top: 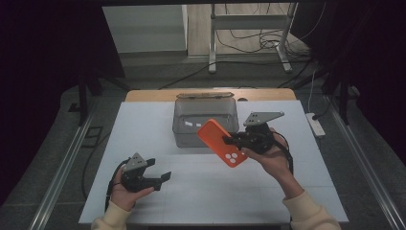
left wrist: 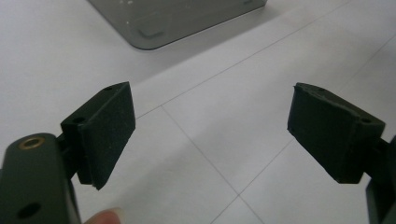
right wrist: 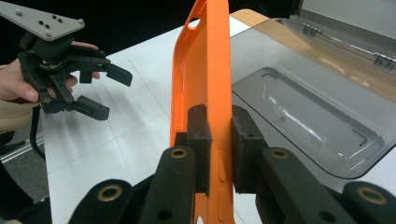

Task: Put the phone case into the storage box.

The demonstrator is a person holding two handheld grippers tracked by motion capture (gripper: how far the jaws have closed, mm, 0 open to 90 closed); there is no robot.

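The right hand-held gripper (top: 233,140) clamps an orange silicone phone case (top: 221,142) near the clear plastic box (top: 205,115); the left hand-held gripper (top: 160,171) gapes wide.

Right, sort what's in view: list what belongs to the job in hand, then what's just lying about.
In the job:
- orange phone case, clamped in the right tongs
- clear plastic box, open, just behind the case
- left tongs, open and empty

Lying about:
- white power strip at the table's right edge
- cables on the floor beyond

White table (top: 143,143) with clear lidded box (top: 205,125) toward its far edge
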